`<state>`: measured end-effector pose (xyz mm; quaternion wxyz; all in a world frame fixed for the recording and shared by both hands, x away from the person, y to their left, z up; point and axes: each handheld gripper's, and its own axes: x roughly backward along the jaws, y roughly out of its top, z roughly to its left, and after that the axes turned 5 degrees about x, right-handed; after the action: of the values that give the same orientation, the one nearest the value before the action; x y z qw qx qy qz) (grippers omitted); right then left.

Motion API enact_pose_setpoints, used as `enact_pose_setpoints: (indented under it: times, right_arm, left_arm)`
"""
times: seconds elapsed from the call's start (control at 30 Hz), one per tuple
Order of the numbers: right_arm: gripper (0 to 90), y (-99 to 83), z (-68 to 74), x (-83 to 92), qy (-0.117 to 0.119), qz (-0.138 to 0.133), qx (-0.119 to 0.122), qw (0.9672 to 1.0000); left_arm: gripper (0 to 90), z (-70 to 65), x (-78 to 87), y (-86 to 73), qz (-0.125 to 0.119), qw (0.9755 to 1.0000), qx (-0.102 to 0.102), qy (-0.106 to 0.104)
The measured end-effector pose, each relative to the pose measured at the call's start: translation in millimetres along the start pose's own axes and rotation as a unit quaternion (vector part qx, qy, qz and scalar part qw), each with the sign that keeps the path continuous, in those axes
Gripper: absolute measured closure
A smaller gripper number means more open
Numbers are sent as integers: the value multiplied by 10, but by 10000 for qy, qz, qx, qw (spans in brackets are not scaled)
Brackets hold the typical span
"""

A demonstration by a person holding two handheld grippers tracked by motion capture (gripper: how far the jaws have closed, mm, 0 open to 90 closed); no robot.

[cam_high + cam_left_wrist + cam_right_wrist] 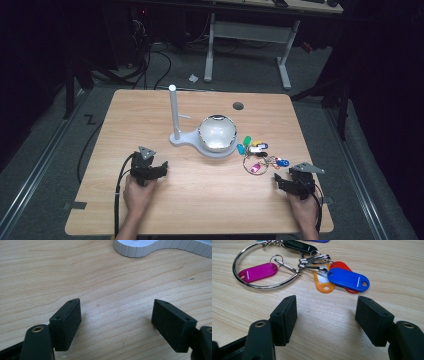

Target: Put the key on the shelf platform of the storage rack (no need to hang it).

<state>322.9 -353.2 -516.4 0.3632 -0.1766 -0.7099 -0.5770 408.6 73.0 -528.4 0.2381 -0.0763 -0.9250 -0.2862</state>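
High view is giving us the whole table (150,215): we are holding the left gripper (159,168) near the white stand (177,137) and the right gripper (280,181) just short of the key bunch (257,155), which is lying on the wood right of the bowl (217,132).

Both pairs of jaws are standing wide and released, nothing between them.

Right gripper view is showing us what the overhead cannot: a big steel ring (265,267) carrying a pink tag (258,272), with blue (348,278), orange (323,285) and red tags clipped beside it. Left gripper view is offering bare wood and the stand's base edge (140,250).

We are judging the risk as follows: the ring is lying flat, so the pads may be skating over it or pinching a single loose tag, leaving the bunch swinging and slipping free.
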Motion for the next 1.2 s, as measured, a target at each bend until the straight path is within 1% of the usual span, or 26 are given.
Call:
enact_pose_setpoints:
  times: [0.57, 0.77, 0.83, 0.87, 0.97, 1.0, 1.07, 1.1, 1.2]
  right_arm:
    - [340, 3, -6, -2, 26, 6, -3, 10000]
    - [344, 21, 8, -1, -15, 73, -53, 10000]
    - [357, 41, 10, -3, -19, 131, -25, 9999]
    - [378, 48, 15, -2, -19, 146, -9, 9999]
    - [394, 56, 25, -5, -11, 148, 0, 9999]
    - [396, 60, 32, -4, 11, 136, -11, 9999]
    - [420, 74, 60, 13, 70, 1, 26, 10000]
    - [420, 74, 60, 13, 70, 1, 26, 10000]
    - [441, 110, 107, 31, 205, -132, 63, 9997]
  left_arm:
    - [241, 0, 0, 1, 1, 10000, 1, 2]
    - [240, 2, 4, 1, 17, 10000, -9, -3]
    - [240, 2, 4, 1, 19, 10000, -9, -5]
    - [239, 3, 4, 2, 17, 10000, -16, -6]
    - [240, 2, 6, 1, 20, 10000, -3, -4]
    - [240, 2, 6, 1, 21, 10000, -6, -5]
    - [239, 3, 6, 1, 24, 10000, -11, -8]
    - [239, 3, 6, 1, 24, 10000, -11, -8]
    - [239, 3, 7, 1, 24, 10000, -12, -9]
